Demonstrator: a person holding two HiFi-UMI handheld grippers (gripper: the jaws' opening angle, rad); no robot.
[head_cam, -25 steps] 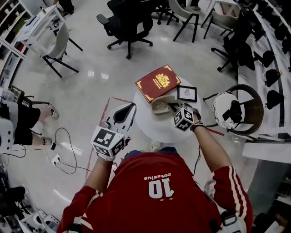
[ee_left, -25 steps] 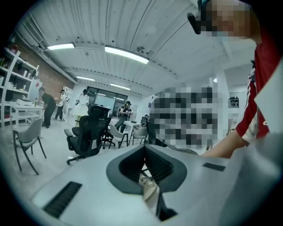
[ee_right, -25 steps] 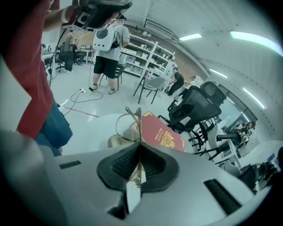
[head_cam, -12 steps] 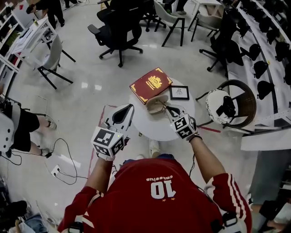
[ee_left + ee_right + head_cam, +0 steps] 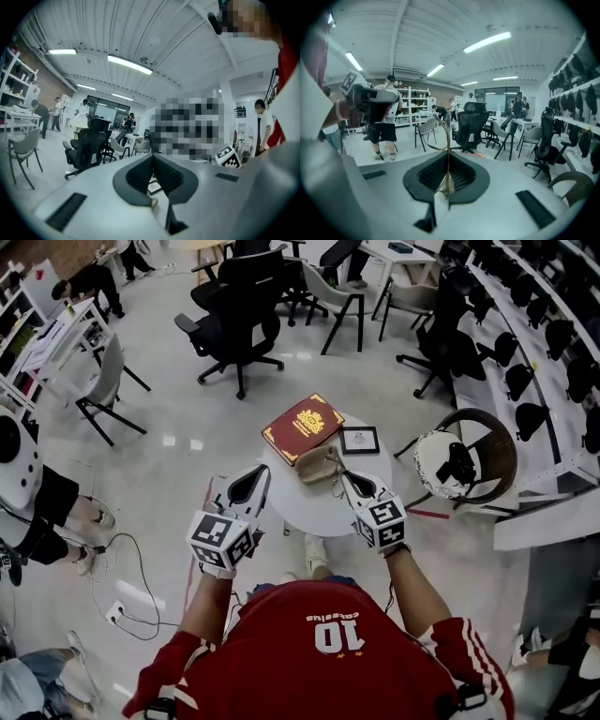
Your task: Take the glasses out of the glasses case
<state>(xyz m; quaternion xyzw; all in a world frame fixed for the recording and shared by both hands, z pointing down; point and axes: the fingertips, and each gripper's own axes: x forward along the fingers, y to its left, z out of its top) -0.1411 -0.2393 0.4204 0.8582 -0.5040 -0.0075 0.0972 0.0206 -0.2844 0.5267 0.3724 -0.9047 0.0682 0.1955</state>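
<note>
On the small round white table (image 5: 314,510) lies a beige glasses case (image 5: 319,465). My right gripper (image 5: 343,476) hovers just right of the case, shut on a pair of thin wire-framed glasses (image 5: 447,140). Their frame rises from between the jaws in the right gripper view. In the head view the glasses (image 5: 337,463) show only as a thin dark line at the gripper's tip. The left gripper (image 5: 262,472) is held over the table's left edge, its jaws shut with nothing between them (image 5: 152,160).
A red book (image 5: 302,427) and a small picture frame (image 5: 359,440) lie at the table's far side. A round wicker chair (image 5: 487,460) stands to the right. Black office chairs (image 5: 239,324) and people stand further off on the shiny floor.
My right gripper has drawn back from the case toward me with the glasses in its jaws. The left gripper has stayed beside the table's left edge.
</note>
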